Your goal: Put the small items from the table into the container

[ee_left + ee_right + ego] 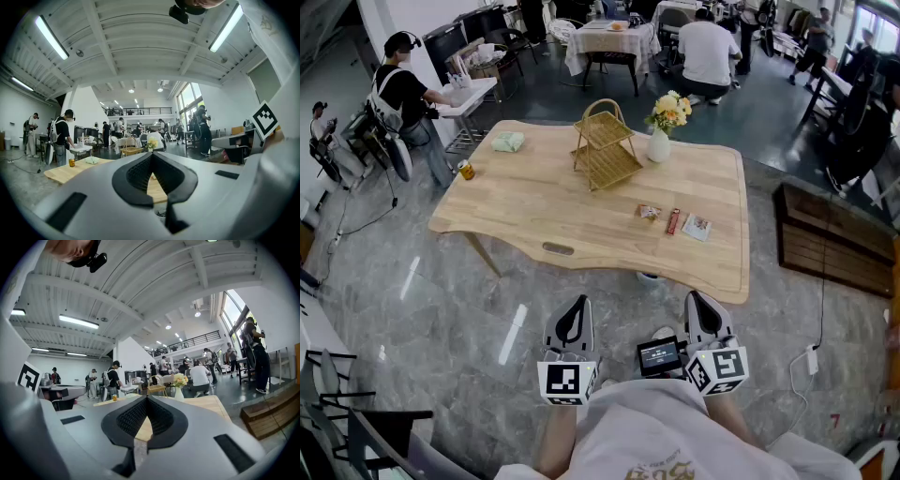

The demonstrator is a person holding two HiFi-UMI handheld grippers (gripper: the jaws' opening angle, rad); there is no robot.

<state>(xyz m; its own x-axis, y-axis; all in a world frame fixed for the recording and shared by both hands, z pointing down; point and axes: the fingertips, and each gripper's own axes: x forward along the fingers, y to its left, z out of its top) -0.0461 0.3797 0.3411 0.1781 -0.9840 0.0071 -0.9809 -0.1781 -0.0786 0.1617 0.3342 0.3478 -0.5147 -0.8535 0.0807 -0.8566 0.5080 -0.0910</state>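
Note:
Three small items lie in a row on the right part of the wooden table (534,216): a small packet (649,213), a red bar (673,221) and a pale packet (697,227). A two-tier wicker basket (605,145) stands at the back middle, also visible in the left gripper view as the basket (130,151). My left gripper (577,307) and right gripper (698,302) are held close to my body, short of the table's near edge, both pointing level at it. The left gripper (152,155) and the right gripper (146,398) are both shut with nothing between the jaws.
A vase of flowers (659,139) stands beside the basket. A green cloth (508,142) and a can (465,170) sit at the table's far left. A stepped wooden platform (825,244) lies to the right, a power strip (811,359) on the floor. People work at tables behind.

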